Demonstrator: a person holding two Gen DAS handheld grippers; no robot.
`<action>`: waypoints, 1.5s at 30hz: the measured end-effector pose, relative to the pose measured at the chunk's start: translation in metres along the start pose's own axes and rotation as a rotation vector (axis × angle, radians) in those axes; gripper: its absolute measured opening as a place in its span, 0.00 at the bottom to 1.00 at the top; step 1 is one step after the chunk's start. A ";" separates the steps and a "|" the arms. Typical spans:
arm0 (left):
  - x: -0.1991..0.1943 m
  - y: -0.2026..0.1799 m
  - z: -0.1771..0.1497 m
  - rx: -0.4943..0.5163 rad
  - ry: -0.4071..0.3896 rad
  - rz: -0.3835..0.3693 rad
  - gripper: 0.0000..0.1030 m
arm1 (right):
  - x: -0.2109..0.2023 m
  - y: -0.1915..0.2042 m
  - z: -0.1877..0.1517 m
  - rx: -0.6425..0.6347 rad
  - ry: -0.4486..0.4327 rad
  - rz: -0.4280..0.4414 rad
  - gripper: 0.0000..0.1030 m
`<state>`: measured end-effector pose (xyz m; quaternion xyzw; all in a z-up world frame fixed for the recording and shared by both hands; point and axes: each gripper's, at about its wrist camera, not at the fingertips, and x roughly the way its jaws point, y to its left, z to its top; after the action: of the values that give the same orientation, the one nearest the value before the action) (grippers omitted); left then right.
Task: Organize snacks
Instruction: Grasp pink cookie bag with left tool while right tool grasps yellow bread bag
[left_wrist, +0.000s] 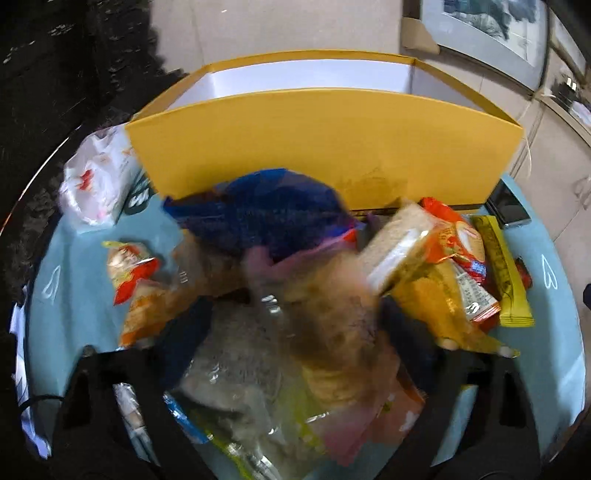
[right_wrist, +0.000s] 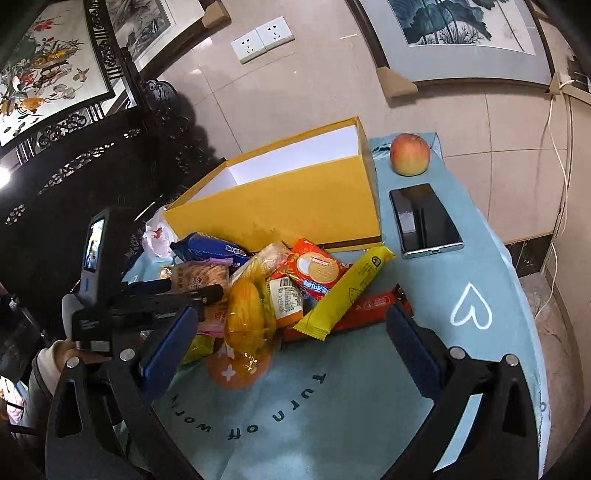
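Before yellow box (right_wrist: 280, 206): snack pile (right_wrist: 280, 291); right tongs (right_wrist: 288, 332) agape.

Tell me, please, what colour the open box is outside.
Yellow outside, white inside; the box shows best in the right wrist view.

Right gripper (right_wrist: 291, 345): black angular frame, blue ribbed pads (right_wrist: 168, 341), silver screws. Left gripper (right_wrist: 207, 295): black body, small lit screen.

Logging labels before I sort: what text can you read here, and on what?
"turn off work": light blue tablecloth, beside a white heart outline.
Red biscuit packet, long yellow wrapper, red bar wrapper, blue packet: print too small.
Left wrist view: blurred, nothing legible.
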<state>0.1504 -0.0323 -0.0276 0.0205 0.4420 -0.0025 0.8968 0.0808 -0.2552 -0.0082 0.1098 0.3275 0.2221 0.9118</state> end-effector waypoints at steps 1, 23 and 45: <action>-0.002 -0.002 0.000 0.001 -0.012 -0.021 0.47 | 0.002 0.001 -0.001 -0.003 0.006 -0.003 0.99; -0.078 0.031 -0.036 -0.053 -0.146 -0.192 0.28 | 0.114 0.073 -0.011 -0.265 0.314 -0.009 0.70; -0.095 0.028 -0.035 -0.075 -0.204 -0.256 0.29 | 0.044 0.048 0.015 -0.089 0.156 0.161 0.37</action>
<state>0.0659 -0.0041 0.0272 -0.0696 0.3473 -0.1022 0.9296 0.1046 -0.1928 -0.0036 0.0776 0.3774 0.3167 0.8667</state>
